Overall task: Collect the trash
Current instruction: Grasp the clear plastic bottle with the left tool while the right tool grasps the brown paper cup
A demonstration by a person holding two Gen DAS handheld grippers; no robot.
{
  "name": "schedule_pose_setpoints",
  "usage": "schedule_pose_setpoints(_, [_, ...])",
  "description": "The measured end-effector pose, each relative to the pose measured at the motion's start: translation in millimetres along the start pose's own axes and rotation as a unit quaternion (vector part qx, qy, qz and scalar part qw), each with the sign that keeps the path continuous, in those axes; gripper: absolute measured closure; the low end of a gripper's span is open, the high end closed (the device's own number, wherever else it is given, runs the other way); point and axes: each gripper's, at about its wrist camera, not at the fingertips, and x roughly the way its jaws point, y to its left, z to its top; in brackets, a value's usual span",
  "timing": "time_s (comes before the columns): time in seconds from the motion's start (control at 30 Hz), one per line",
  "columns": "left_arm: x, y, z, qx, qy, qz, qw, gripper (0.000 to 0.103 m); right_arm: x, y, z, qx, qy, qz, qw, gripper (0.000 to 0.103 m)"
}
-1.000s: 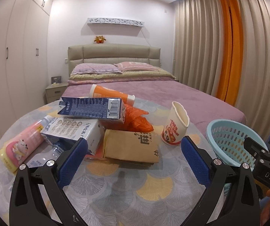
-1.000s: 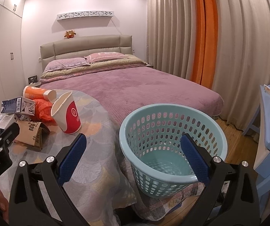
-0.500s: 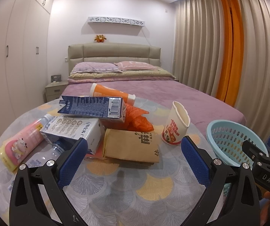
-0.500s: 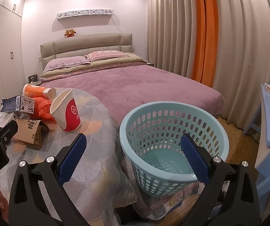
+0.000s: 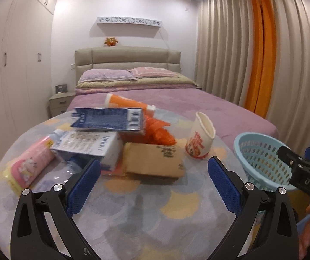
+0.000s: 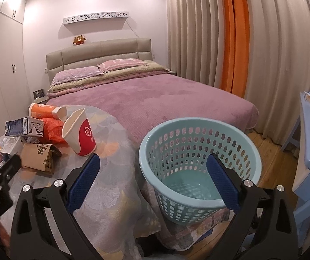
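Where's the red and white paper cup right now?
In the left wrist view, the paper cup stands right of the brown paper bag, near the table's basket-side edge.

Behind, a bed (image 6: 155,99) with purple cover and two pillows (image 5: 107,74) — beige headboard (image 5: 126,59) with small plush toy (image 5: 111,41) on top. At right, beige curtains (image 6: 284,43) with orange strip (image 6: 234,34); at left, white wardrobe (image 5: 14,65), small nightstand (image 5: 59,104).

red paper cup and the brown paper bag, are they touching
Apart. The right wrist view shows a strip of patterned tablecloth between the red paper cup and the brown paper bag.
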Motion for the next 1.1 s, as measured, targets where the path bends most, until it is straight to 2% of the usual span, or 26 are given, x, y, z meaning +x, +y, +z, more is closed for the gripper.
schedule_pose_setpoints(0.27, [-42.1,70.6,25.1,-0.032,0.010,0.024,0.9992,0.007,-9.1,39.4,2.6,-0.040,0.011,0.057,0.997,0.030])
schedule_pose_setpoints(0.47, [-42.2,120.7,24.5,-0.046,0.072,0.012,0.9963,0.007,-6.5,73.3,11.4,-0.062,0.014,0.112,0.992,0.030])
schedule_pose_setpoints(0.6, [-22.0,132.6,10.2,-0.055,0.121,-0.006,0.9911,0.008,9.1,85.6,19.8,-0.065,0.040,0.135,0.988,0.030])
schedule_pose_setpoints(0.73, [1.2,133.9,-2.7,-0.055,0.157,-0.002,0.9861,0.008,18.1,102.5,21.9,-0.075,0.052,0.174,0.980,0.030])
schedule_pose_setpoints(0.9, [17.3,135.2,-12.3,-0.045,0.189,0.012,0.9808,0.019,39.2,126.3,26.1,-0.098,0.079,0.197,0.972,0.030])
schedule_pose_setpoints(0.97, [20.2,135.6,-14.6,-0.047,0.196,0.007,0.9795,0.021,43.8,137.0,26.8,-0.113,0.083,0.207,0.968,0.030])
schedule_pose_setpoints(1.03, [23.8,136.1,-17.4,-0.050,0.204,0.000,0.9778,0.031,48.0,146.1,27.3,-0.125,0.081,0.211,0.966,0.030])
schedule_pose_setpoints(1.1, [27.9,136.2,-19.7,-0.051,0.210,-0.001,0.9765,0.037,55.1,153.6,28.3,-0.134,0.087,0.218,0.963,0.030])
